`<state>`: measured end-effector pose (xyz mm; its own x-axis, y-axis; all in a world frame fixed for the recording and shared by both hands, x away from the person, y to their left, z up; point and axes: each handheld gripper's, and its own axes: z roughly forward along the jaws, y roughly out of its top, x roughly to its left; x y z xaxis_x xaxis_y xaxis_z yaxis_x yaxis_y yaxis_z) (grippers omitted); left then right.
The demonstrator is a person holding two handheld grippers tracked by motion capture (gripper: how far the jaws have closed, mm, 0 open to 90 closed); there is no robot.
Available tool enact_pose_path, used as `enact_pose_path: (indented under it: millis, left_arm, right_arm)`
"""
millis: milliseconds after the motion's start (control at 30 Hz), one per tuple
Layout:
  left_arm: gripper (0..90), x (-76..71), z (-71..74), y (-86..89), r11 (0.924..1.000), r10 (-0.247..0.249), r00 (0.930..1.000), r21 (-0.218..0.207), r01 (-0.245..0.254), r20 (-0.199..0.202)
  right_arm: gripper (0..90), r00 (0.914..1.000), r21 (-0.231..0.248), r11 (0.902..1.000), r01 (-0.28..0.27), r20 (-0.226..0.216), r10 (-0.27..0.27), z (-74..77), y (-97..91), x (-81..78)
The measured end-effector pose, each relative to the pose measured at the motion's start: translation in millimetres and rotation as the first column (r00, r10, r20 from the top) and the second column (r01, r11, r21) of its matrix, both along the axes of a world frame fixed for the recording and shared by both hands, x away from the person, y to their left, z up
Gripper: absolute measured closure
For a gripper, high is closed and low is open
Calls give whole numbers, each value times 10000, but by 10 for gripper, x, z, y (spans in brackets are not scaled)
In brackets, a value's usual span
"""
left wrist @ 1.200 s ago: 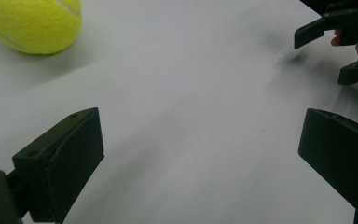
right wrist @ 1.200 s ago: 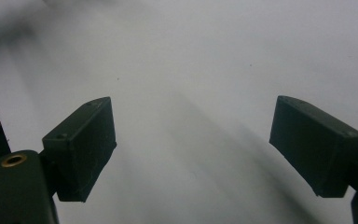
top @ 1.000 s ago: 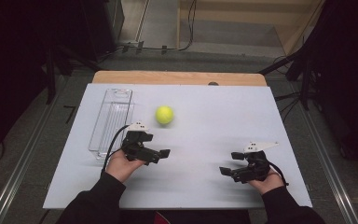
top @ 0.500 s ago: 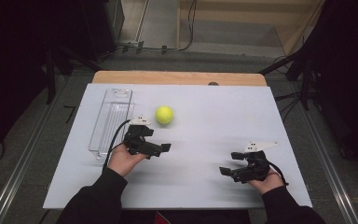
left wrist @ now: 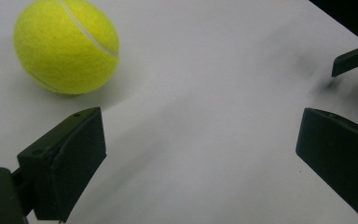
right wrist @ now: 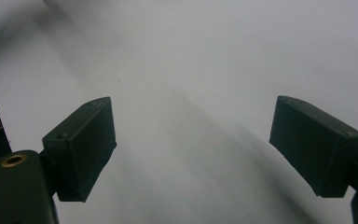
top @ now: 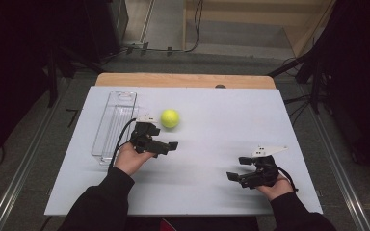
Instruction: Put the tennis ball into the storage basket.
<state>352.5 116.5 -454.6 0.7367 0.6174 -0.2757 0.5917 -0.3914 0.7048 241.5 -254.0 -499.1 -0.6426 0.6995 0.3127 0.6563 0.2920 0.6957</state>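
Note:
A yellow-green tennis ball (top: 170,118) rests on the white table top (top: 231,115), left of centre. My left gripper (top: 163,138) hovers just in front of the ball, a little to its near side, and is open. In the left gripper view the ball (left wrist: 66,45) lies at the upper left, outside the gap of the left gripper (left wrist: 200,135), and nothing sits between the jaws. My right gripper (top: 238,168) is open near the front right of the table. In the right gripper view the right gripper (right wrist: 193,140) has bare table between its jaws.
A clear plastic tray (top: 115,122) lies lengthwise along the table's left side, just beside my left hand. A wooden strip (top: 183,80) runs along the table's far edge. A tip of the other gripper (left wrist: 354,58) shows at the left gripper view's upper right.
My left gripper has moved away from the person, closer to the tennis ball. The right gripper and the ball have stayed where they were.

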Motion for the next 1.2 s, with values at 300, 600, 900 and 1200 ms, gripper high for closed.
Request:
enact_pose_path:
  millis: [300,600,900,1200]
  left_arm:
    - [22,115,20,-64,9998,60,10000,175,-61,58]
    - [22,236,34,-145,9995,-30,9999,317,26,143]
    - [22,385,55,-185,9991,148,9997,389,-157,215]
    - [22,511,36,-213,9983,294,9992,501,-308,281]
  right_arm:
    - [124,10000,-27,10000,-46,-23,46,-1,6,-1]
    - [124,10000,-21,10000,-46,-6,46,1,2,2]
    - [124,10000,12,10000,-49,-3,49,3,1,-1]
    - [124,10000,8,10000,-85,-10,85,4,4,-1]
